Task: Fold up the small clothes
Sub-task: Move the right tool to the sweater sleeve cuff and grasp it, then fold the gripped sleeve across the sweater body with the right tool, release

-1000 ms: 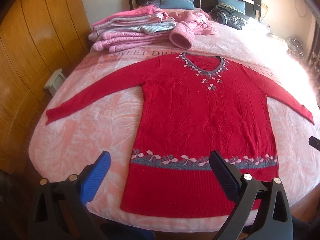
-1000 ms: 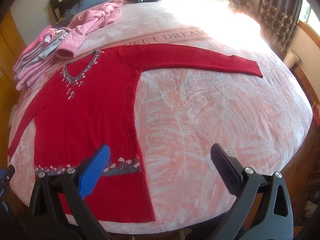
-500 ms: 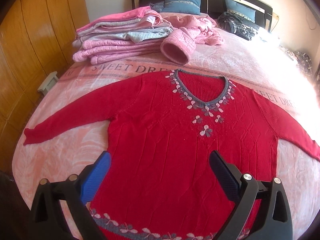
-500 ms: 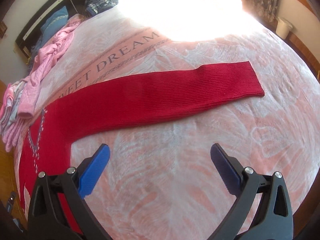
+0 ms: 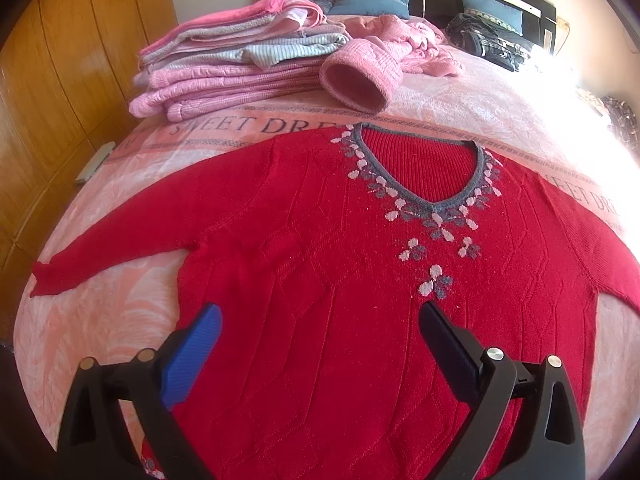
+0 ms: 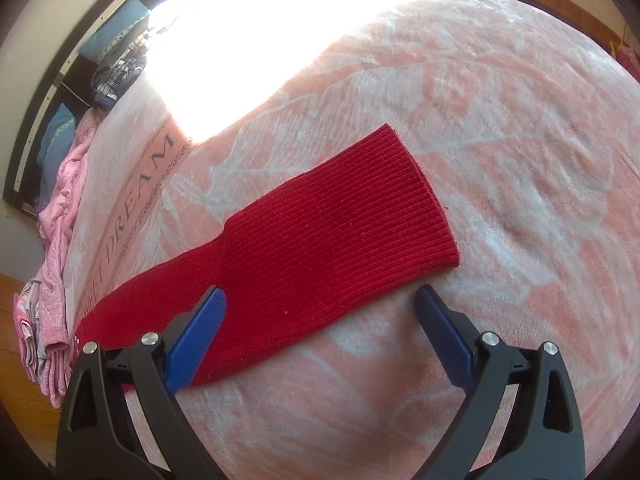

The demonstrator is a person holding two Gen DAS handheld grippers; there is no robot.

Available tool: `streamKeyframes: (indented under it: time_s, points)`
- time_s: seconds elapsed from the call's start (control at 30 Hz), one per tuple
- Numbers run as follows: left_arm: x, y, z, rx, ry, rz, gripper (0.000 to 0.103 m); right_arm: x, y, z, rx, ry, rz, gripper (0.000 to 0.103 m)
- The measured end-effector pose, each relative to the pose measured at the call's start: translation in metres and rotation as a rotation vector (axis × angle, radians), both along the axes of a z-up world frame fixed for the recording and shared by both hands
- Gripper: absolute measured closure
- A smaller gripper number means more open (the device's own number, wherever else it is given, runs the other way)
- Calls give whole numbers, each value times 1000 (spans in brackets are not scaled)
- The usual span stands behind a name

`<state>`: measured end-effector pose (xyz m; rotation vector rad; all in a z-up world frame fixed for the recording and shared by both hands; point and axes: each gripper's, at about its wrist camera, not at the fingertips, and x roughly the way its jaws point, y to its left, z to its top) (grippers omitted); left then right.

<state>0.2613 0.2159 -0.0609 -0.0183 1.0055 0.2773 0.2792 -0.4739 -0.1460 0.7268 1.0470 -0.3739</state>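
Jaws stand wide apart on both tools, gripping nothing. The left gripper (image 5: 320,336) hovers over the chest of the red sweater (image 5: 320,264), which lies spread flat, front up, on the bed (image 5: 500,104). The right gripper (image 6: 320,316) hangs just above the sweater's right sleeve cuff (image 6: 360,216). The pink bedspread (image 6: 500,128) carries printed lettering — "SWEET DRE…" in the left view, "…ET DREAM" in the right. Behind the neckline sits a stack of folded pink clothes (image 5: 224,68).
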Motion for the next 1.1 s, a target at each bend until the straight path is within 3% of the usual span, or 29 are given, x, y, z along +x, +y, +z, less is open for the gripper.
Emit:
streamKeyframes:
  time_s: [0.1, 0.27, 0.3, 0.4, 0.53, 0.7, 0.93, 1.1]
  points:
    - [-1, -9, -4, 28, 0, -36, 4, -1, -12, -3, -22, -6, -30, 40]
    - [-2, -22, -7, 38, -1, -67, 4, -6, -30, -6, 0, -46, -85, 90]
    - [-2, -23, -7, 37, -2, -71, 4, -9, -33, -7, 21, -64, -84, 96]
    - [-2, -25, -6, 39, -5, -78, 4, -13, -34, -4, 40, -99, -83, 98]
    - [0, -19, -5, 34, -6, -59, 4, -13, -23, 10, -7, -148, -64, 98]
    - [9, 3, -10, 1, 16, -2, 4, 8, 20, 31, -77, -187, 61, 98]
    - [20, 28, -18, -29, 29, 13, 4, 47, 130, 51, -93, -224, 324, 98]
    - [22, 37, -20, -53, 28, -6, 4, 67, 221, 58, -45, -249, 494, 99]
